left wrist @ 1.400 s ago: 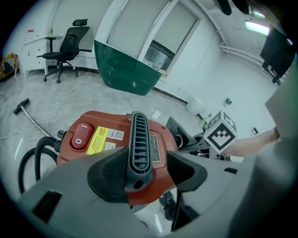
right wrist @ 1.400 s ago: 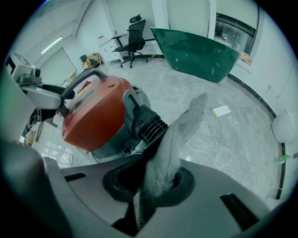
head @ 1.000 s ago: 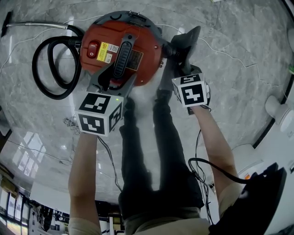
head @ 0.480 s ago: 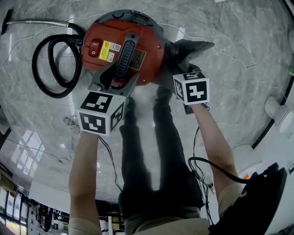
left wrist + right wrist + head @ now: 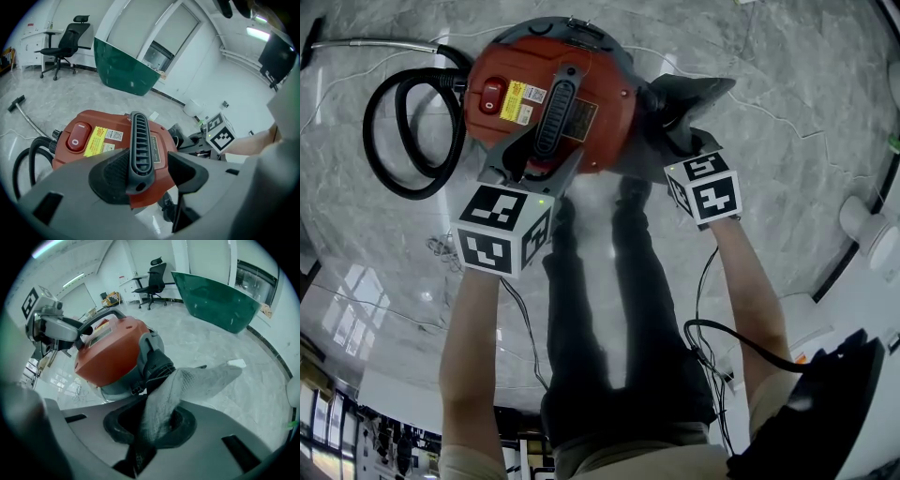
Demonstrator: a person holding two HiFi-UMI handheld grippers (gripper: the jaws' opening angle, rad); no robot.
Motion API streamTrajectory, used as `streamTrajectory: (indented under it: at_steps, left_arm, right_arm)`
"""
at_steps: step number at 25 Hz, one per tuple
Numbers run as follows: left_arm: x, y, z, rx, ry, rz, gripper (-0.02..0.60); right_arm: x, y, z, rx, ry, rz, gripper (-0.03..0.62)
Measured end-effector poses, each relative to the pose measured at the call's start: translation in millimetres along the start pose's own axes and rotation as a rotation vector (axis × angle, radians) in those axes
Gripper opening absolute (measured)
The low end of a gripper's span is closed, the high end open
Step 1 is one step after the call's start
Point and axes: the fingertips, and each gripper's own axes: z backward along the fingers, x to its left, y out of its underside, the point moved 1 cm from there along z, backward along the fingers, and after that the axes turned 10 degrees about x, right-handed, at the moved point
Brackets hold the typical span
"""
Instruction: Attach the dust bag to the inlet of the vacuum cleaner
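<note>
Now my right tool (image 5: 154, 425) is nearly closed, pinching the grey dust bag (image 5: 201, 378), whose mouth meets the black inlet (image 5: 157, 365) on the right of the red vacuum cleaner (image 5: 605, 89). My left tool (image 5: 149, 169) straddles the carry handle (image 5: 140, 136), unclamped. I'd steady the body and push the bag's mouth squarely over the inlet, avoiding twisting

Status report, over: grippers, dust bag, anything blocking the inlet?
Left gripper open, jaws astride handle. Right gripper shut on dust bag. Bag against inlet, seating unclear. Nothing blocking seen.
</note>
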Motion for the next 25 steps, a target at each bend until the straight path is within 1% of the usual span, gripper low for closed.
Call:
streamTrajectory:
  at_steps: [1, 5, 8, 10, 12, 14, 17, 21, 23, 25]
  left_arm:
    - [0.7, 0.2, -0.2, 0.005, -0.001, -0.007, 0.224]
    - [1.8, 3.0, -0.6, 0.027, -0.005, -0.023, 0.224]
    - [1.1, 2.7, -1.2, 0.033, 0.000, -0.035, 0.224]
    - [1.4, 2.3, -1.1, 0.032, 0.001, -0.042, 0.224]
    - [1.4, 2.4, -1.1, 0.028, 0.002, -0.040, 0.224]
    - [1.5, 2.8, -1.1, 0.025, 0.004, -0.041, 0.224]
    - [1.5, 3.3, -1.2, 0.029, 0.005, -0.053, 0.224]
    - [0.8, 2.2, -0.7, 0.014, 0.019, -0.030, 0.224]
    - [0.9, 1.7, -0.7, 0.002, 0.031, -0.013, 0.224]
    - [1.4, 1.8, -1.0, -0.001, 0.040, -0.006, 0.224]
  right_arm:
    - [-2.0, 1.6, -0.3, 0.008, -0.018, -0.027, 0.052]
    - [-5.9, 2.5, -0.8, 0.017, -0.088, -0.219, 0.074]
    - [-11.0, 3.2, 4.3, 0.011, -0.079, -0.300, 0.098]
    - [-14.4, 4.0, 7.3, 0.006, -0.075, -0.350, 0.098]
    - [-14.9, 3.7, 8.3, 0.003, -0.062, -0.353, 0.092]
    - [-12.9, 1.6, 8.3, 0.008, -0.028, -0.301, 0.074]
    - [-9.8, -3.0, 9.3, 0.038, 0.042, -0.168, 0.069]
    - [-2.4, -11.9, 11.4, 0.083, 0.156, 0.095, 0.069]
    - [1.6, -15.2, 10.8, 0.083, 0.190, 0.228, 0.067]
    - [7.7, -18.6, 8.7, 0.073, 0.206, 0.378, 0.043]
